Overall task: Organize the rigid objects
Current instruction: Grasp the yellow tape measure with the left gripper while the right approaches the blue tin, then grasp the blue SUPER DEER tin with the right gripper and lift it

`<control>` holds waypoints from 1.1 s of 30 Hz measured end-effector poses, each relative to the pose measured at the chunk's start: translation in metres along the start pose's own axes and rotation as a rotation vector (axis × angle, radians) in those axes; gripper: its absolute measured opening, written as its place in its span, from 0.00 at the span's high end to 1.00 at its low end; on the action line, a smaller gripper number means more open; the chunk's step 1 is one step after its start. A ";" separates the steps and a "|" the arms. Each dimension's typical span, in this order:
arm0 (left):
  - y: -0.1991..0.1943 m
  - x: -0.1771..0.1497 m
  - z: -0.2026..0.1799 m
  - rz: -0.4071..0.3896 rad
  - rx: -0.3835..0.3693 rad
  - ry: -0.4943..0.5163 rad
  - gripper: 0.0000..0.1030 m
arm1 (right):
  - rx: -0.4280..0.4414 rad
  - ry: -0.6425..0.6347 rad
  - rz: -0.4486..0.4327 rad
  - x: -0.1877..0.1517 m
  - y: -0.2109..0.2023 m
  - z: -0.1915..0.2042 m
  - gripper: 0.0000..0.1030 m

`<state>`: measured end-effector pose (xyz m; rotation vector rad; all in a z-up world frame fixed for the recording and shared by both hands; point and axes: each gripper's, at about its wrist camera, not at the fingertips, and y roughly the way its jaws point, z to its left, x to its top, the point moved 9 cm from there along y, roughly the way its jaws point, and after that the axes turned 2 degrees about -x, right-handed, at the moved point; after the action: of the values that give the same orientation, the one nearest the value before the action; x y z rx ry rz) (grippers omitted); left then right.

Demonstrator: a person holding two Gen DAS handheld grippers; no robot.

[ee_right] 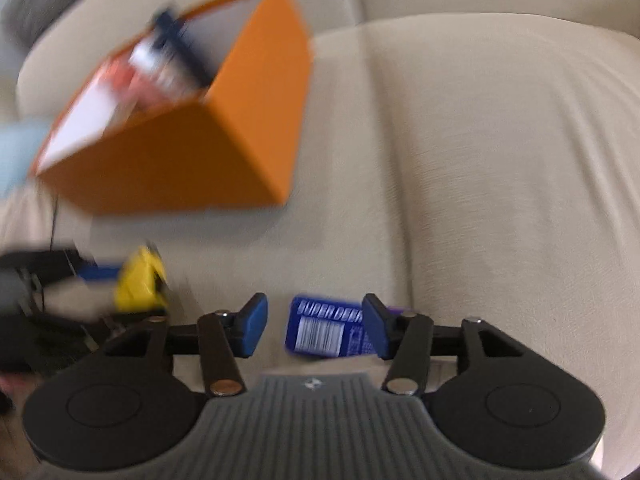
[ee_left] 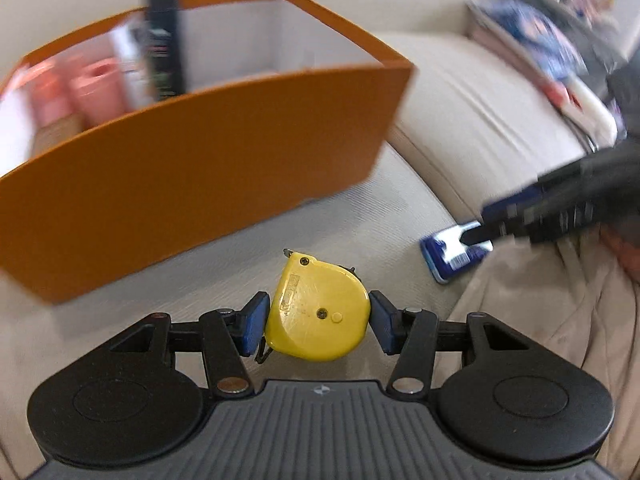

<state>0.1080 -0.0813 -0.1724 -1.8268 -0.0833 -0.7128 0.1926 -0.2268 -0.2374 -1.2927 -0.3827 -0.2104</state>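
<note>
Yellow tape measure (ee_left: 318, 312) clamped between pads of left hand-held gripper (ee_left: 318, 322), beside orange box (ee_left: 192, 168).

Tape measure (ee_left: 318, 312): yellow hard plastic, glossy, with scuffs and two dark metal screws in its face. Orange box (ee_left: 192, 168): stiff card, matt outside, white matt lining inside. Sofa cushion (ee_right: 480, 160): beige woven cloth, fine ribbed weave, matt, lightly creased. Small blue pack (ee_right: 324, 330): printed surface with a slight sheen, white barcode panel. Left gripper (ee_left: 318, 322): matt black plastic arms, blue pads of dull rubbery look, shiny metal pins at the pivots, grey ribbed housing.
</note>
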 end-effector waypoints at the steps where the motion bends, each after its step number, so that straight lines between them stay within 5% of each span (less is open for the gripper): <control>1: -0.004 -0.002 0.005 -0.014 0.004 -0.017 0.41 | -0.016 -0.064 0.042 -0.001 0.003 0.006 0.42; 6: -0.017 -0.007 0.025 -0.072 -0.002 -0.078 0.41 | -0.114 -0.379 0.227 -0.012 0.023 0.030 0.42; 11: -0.035 0.008 0.028 -0.131 -0.019 -0.075 0.41 | -0.266 -0.667 0.309 -0.012 0.049 0.046 0.26; 17: -0.027 0.028 0.013 -0.177 -0.015 -0.090 0.41 | -0.218 -0.606 0.418 -0.014 0.074 0.037 0.28; 25: -0.025 0.033 0.015 -0.201 -0.027 -0.103 0.41 | -0.209 -0.563 0.299 -0.011 0.061 0.046 0.45; 33: -0.010 0.017 0.042 -0.110 0.085 -0.182 0.41 | -0.105 -0.599 0.076 -0.001 0.065 0.140 0.51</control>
<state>0.1356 -0.0453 -0.1640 -1.8126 -0.3310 -0.6087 0.1933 -0.0752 -0.2642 -1.4588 -0.8368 0.2339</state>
